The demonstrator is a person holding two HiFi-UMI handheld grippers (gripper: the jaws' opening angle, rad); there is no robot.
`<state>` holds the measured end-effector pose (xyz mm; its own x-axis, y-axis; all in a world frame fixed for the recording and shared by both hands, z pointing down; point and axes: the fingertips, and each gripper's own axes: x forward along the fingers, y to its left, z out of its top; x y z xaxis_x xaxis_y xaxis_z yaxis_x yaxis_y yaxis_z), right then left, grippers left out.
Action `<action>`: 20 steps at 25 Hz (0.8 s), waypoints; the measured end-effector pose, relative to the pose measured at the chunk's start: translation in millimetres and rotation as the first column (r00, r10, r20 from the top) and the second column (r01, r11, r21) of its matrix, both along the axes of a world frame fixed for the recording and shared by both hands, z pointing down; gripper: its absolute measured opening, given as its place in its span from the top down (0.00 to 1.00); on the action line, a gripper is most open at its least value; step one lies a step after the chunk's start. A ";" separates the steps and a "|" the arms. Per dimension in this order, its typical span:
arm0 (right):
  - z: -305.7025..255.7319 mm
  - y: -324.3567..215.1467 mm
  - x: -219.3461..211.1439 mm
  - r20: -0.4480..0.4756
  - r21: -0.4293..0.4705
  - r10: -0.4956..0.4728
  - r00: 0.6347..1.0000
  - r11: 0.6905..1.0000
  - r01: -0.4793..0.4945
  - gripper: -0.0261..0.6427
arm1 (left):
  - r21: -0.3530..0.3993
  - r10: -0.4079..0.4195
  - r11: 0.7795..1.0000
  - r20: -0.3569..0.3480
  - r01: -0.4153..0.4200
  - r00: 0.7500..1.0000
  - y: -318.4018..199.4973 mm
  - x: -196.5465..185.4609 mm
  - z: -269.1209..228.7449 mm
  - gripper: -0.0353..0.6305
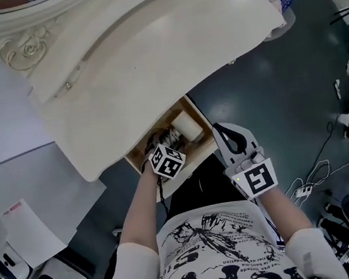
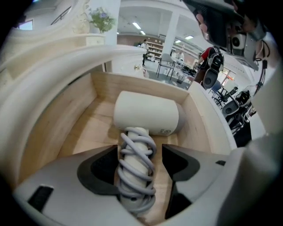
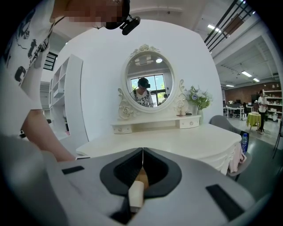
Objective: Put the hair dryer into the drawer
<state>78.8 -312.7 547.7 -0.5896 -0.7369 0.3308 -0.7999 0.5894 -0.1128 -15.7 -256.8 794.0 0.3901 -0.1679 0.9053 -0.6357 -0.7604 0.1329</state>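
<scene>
Left hand-held gripper point(image 2: 140, 150), nose-down, seemingly straddles hair dryer point(image 2: 148, 114).

The drawer point(image 2: 57, 128) you're reaching into is bare pale wood, matt, with the grain showing. The hair dryer point(image 2: 146, 115) has a smooth off-white plastic barrel with a soft sheen. Its grey cord point(image 2: 137, 170), wound round the handle, looks rubbery, though that's hard to confirm. Your left gripper point(image 2: 139, 152) is matt grey plastic, its jaws lined in duller black. The surface point(image 1: 151, 62) above is cream-painted and satin-smooth.
</scene>
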 end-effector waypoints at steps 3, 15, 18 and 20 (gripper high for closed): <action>-5.5 3.2 2.3 0.024 -0.041 0.007 1.000 0.999 -0.006 0.93 | 0.048 -0.076 0.996 -0.039 0.078 0.996 -5.6 -2.4 -28.6 0.50; -64.1 13.5 -19.1 0.029 0.028 -0.093 0.995 0.995 0.093 0.94 | 0.321 -0.327 0.861 -0.244 0.394 0.913 -38.4 -34.2 -183.9 0.91; -83.0 18.5 -26.6 0.028 0.056 -0.116 0.993 0.992 0.114 0.94 | 0.388 -0.351 0.805 -0.300 0.449 0.887 -35.6 -43.4 -227.3 0.91; -95.2 20.2 -32.0 0.029 0.080 -0.131 0.991 0.988 0.129 0.94 | 0.447 -0.356 0.755 -0.336 0.481 0.872 -32.5 -50.3 -259.0 0.91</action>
<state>46.8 -292.5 452.5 -0.6919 -0.6760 0.2536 -0.7125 0.6961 -0.0883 -66.0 -289.3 535.0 0.3452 -0.7645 0.5444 -0.9071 -0.4206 -0.0155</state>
